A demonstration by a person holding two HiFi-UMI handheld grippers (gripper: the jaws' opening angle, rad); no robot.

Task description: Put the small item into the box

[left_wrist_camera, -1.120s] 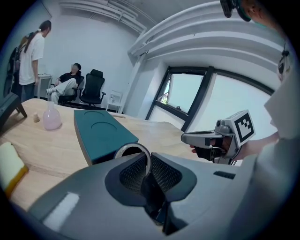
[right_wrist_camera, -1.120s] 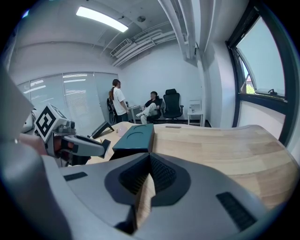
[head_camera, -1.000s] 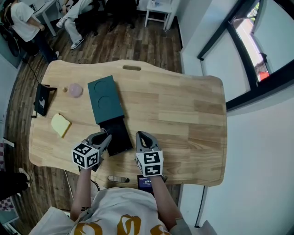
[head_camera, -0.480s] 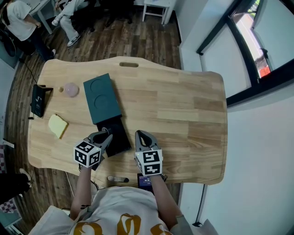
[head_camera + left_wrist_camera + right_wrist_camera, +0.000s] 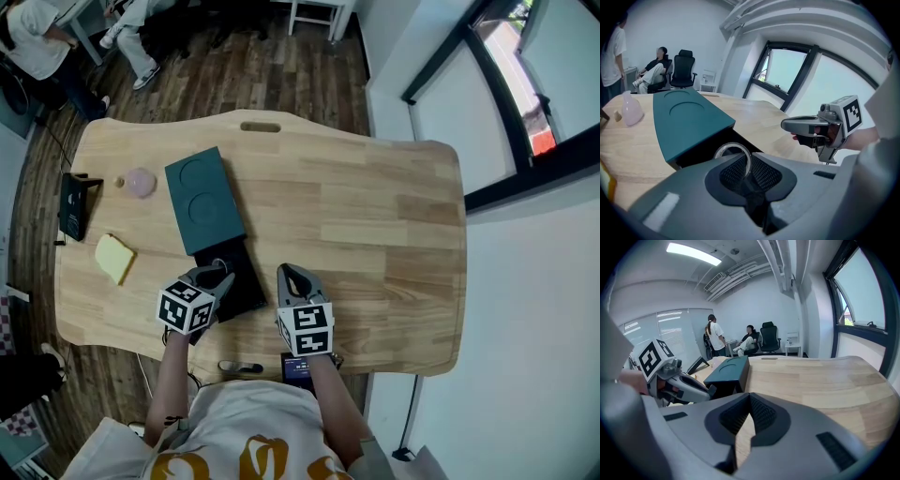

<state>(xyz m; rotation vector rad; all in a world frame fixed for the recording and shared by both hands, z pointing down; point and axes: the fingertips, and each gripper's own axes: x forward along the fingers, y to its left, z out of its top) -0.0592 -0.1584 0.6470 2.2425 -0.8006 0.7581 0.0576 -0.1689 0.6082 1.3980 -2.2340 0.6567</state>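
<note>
I grip the thin, shiny metal ring (image 5: 733,144) between the left gripper's (image 5: 216,277) ribbed pads, at the open black drawer (image 5: 244,283) of the matte teal box (image 5: 202,199). My right gripper's (image 5: 292,278) jaws sit almost together, empty, over the pale wooden table (image 5: 375,216).

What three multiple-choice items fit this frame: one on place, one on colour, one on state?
1. Where is the ring?
A. in the left gripper
B. inside the box
C. in the right gripper

2. What colour is the box lid?
A. red
B. dark teal
C. white

3. What state is the right gripper in?
A. shut on the ring
B. wide open
C. shut, holding nothing

Answers:
1 A: the left gripper view shows the ring pinched between its jaws.
2 B: the head view shows a dark teal top.
3 C: the right gripper view shows its jaws together, with nothing between them.
</note>
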